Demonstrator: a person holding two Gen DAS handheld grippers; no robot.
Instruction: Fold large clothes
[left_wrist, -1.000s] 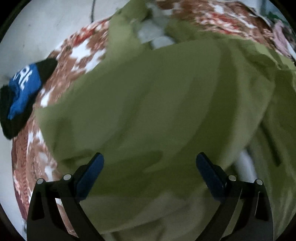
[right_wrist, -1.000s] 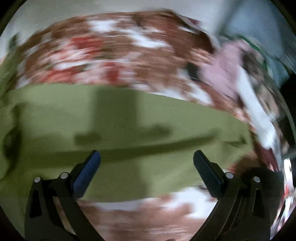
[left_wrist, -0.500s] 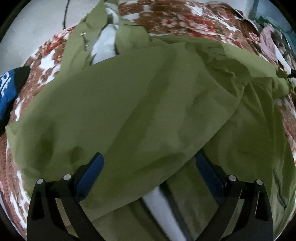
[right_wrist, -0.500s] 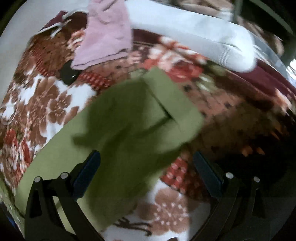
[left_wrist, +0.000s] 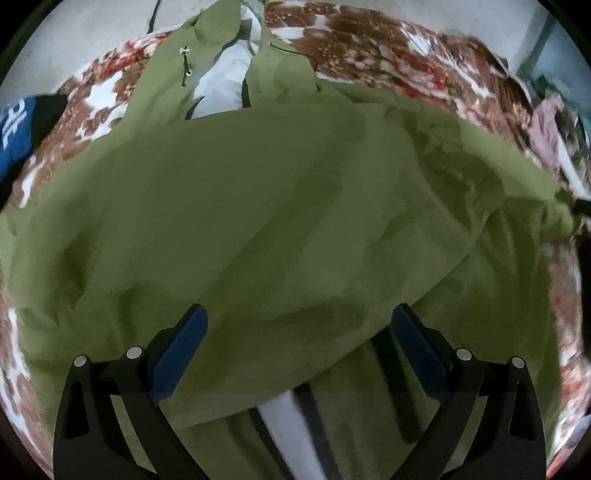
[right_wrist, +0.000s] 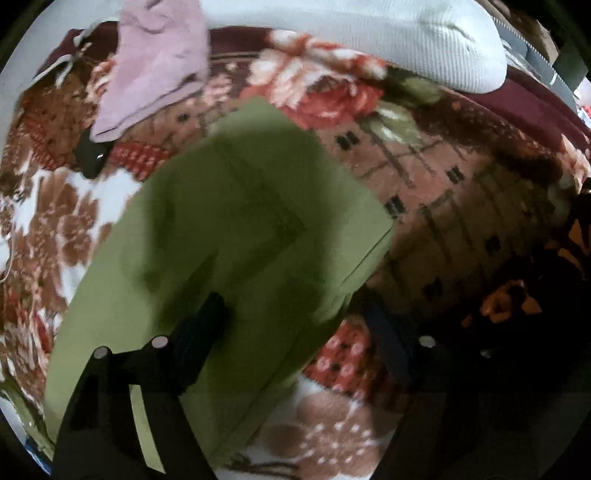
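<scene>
Right gripper (right_wrist: 291, 325): jaws have just been closing and stand partly spread, straddling the end of the green sleeve; one dark finger lies on the cloth, the other off its edge over the blanket, so the pads are not yet seen pinching it.
Sleeve end (right_wrist: 280, 206): flat cuff of the olive-green fabric jacket, lying slantwise on the brown, red and white floral blanket (right_wrist: 443, 206); probably chosen as the grip point because pulling it inward folds the sleeve over the body.
Left gripper (left_wrist: 299, 332): blue-padded jaws spread wide and empty, hovering above the jacket's body.
Olive-green fabric jacket (left_wrist: 277, 206): spread across the blanket, one panel already folded over, grey lining showing at the collar and at the lower edge.
Surroundings: pink cloth (right_wrist: 155, 62) and white ribbed garment (right_wrist: 369, 33) lie beyond the cuff, apart from it; a blue and black garment (left_wrist: 22, 133) sits at the far left.
</scene>
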